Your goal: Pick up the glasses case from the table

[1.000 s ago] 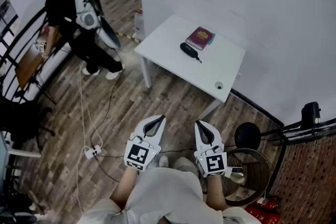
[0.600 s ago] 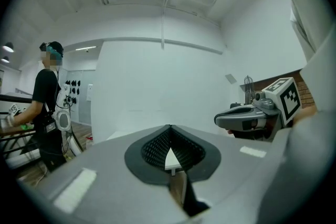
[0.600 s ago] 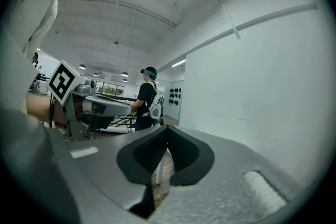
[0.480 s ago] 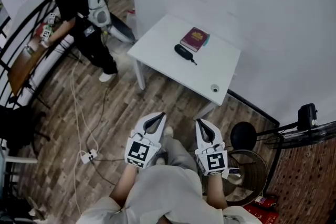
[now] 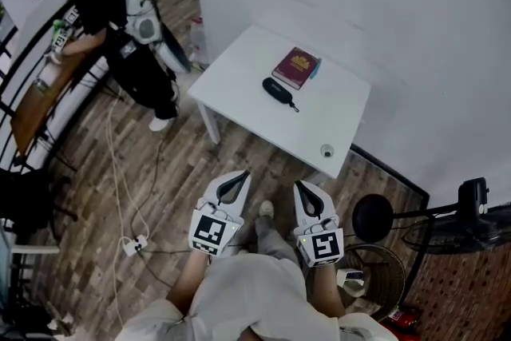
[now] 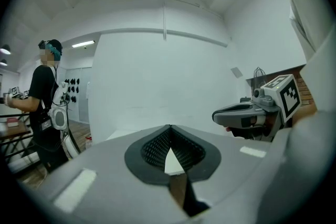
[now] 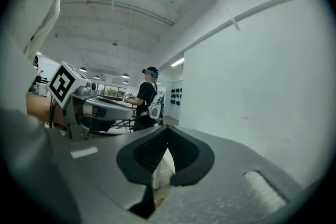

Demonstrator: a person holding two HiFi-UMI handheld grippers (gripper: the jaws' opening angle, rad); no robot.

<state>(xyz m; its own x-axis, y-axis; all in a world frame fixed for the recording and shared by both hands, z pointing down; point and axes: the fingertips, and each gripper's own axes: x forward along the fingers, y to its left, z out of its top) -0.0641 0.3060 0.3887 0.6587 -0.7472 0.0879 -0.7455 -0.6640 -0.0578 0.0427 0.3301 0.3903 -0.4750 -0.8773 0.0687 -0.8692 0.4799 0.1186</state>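
Note:
The black glasses case [image 5: 277, 90] lies in the middle of the white table [image 5: 239, 80], next to a maroon book [image 5: 296, 66]. Both grippers are held level over the wooden floor, well short of the table's near edge. My left gripper [image 5: 242, 176] is shut with nothing between its jaws, as its own view shows too [image 6: 169, 126]. My right gripper [image 5: 300, 186] is likewise shut and empty [image 7: 167, 127]. The case does not show in either gripper view; only a strip of table appears through the jaws.
A small round object [image 5: 326, 150] sits near the table's front right corner. Another person [image 5: 112, 20] stands by a railing at the upper left. Cables and a power strip [image 5: 132, 243] lie on the floor at left. A black fan [image 5: 375, 216] and a wicker basket [image 5: 382, 274] stand at right.
Both grippers have come closer to the table, still shut. The other person has shifted along the railing at the upper left.

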